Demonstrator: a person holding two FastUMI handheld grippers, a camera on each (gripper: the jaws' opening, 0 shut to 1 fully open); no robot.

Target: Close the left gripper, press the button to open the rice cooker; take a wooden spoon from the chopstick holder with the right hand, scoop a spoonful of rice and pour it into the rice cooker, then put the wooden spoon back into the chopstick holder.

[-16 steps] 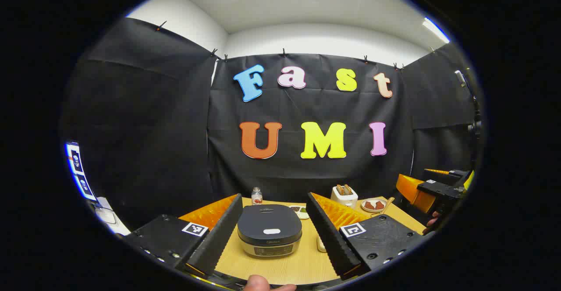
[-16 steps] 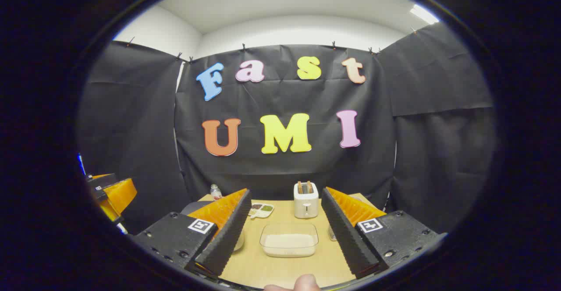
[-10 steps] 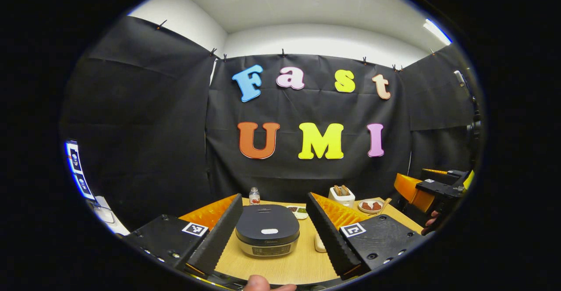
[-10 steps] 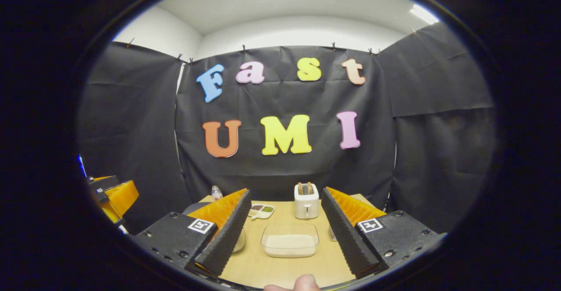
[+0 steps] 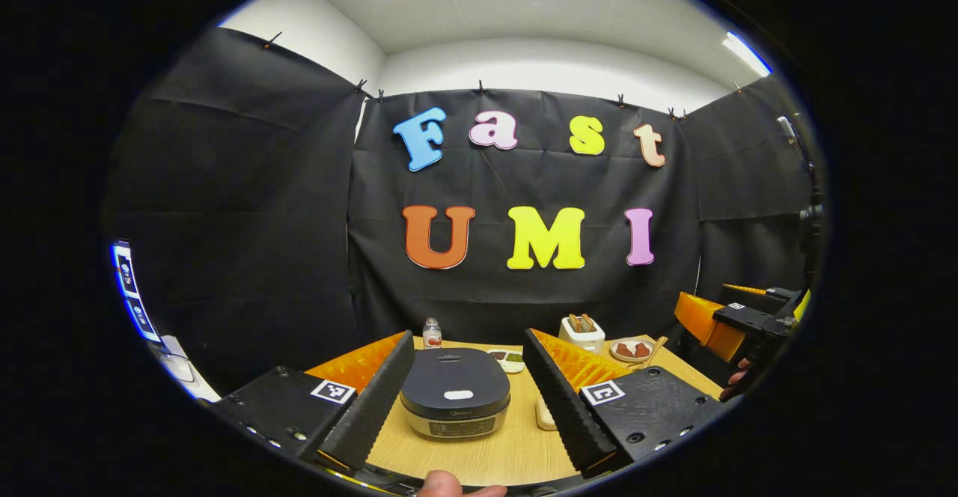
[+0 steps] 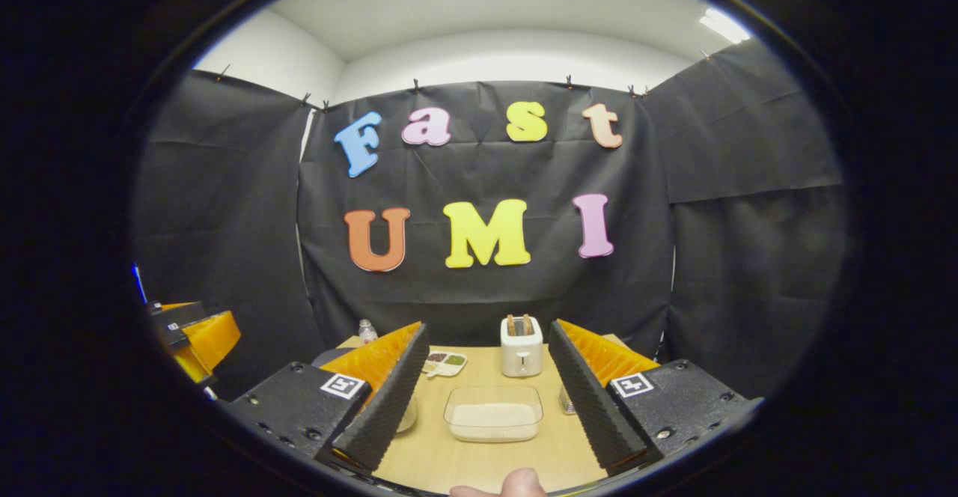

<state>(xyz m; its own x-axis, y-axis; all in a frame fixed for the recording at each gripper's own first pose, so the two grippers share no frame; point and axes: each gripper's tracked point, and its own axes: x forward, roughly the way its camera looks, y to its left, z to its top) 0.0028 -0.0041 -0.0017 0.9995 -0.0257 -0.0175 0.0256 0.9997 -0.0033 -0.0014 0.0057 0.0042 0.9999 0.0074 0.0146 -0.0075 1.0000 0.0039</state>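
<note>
Two grippers were up in my hands, both held above the near edge of the wooden table (image 5: pixel 516 452). My left gripper (image 5: pixel 468 396) had its fingers spread wide with nothing between them, and the rice cooker (image 5: pixel 455 401) sat on the table straight ahead of it, framed in the gap, lid down, its pale button (image 5: pixel 458 394) on top untouched. Behind the rice cooker stood a small bottle (image 5: pixel 431 334) and a divided dish (image 5: pixel 507 361); to the right of the rice cooker were a toaster (image 5: pixel 581 332) and a plate of food (image 5: pixel 633 349) with what looked like a wooden handle (image 5: pixel 653 350) leaning beside it. My right gripper (image 6: pixel 485 400) was equally wide apart and gripped nothing. Ahead of it lay a clear tray of rice (image 6: pixel 493 412), right of the rice cooker (image 6: pixel 333 355), whose dark edge peeked past my left finger. I could not make out the chopstick holder clearly.
</note>
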